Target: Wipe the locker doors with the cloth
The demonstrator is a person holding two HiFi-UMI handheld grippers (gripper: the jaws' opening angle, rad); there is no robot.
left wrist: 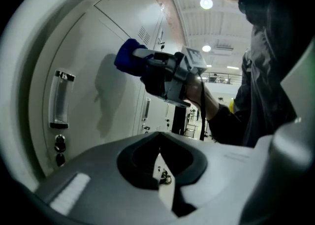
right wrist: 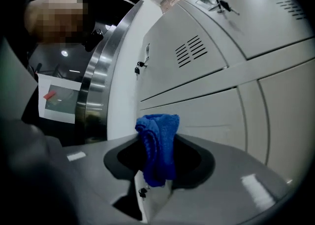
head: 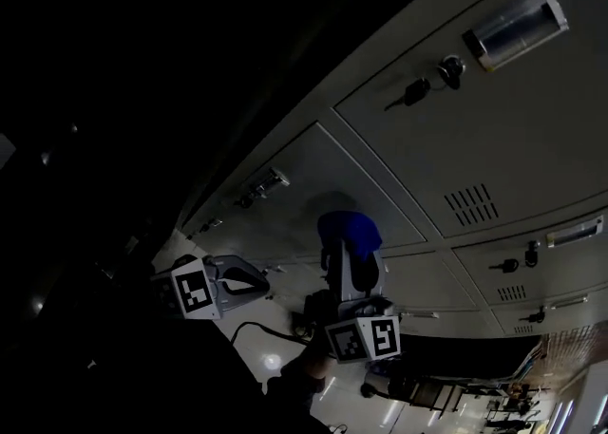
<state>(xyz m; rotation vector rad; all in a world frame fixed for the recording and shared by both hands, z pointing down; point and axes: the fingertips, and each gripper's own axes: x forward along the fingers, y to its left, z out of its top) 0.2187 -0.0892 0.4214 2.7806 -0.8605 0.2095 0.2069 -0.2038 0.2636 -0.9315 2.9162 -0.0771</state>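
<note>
A blue cloth (head: 349, 231) is pinched in my right gripper (head: 350, 259), which is shut on it and points at a grey locker door (head: 313, 185). In the right gripper view the cloth (right wrist: 157, 145) stands bunched up out of the jaws, with a pale locker door (right wrist: 206, 115) just beyond it. The left gripper view shows the cloth (left wrist: 129, 56) close against the door (left wrist: 98, 96), its shadow falling beside it; contact is unclear. My left gripper (head: 249, 277) hangs lower left of the right one, away from the doors. Its jaws (left wrist: 160, 162) are shut with nothing between them.
The lockers carry keys (head: 416, 91), label holders (head: 518, 26) and vent slots (head: 470, 202). A steel column (right wrist: 101, 81) and a posted sheet (right wrist: 59, 98) stand left of the lockers. A person's sleeve and dark torso (left wrist: 256, 86) are close behind the right gripper. The surroundings are dim.
</note>
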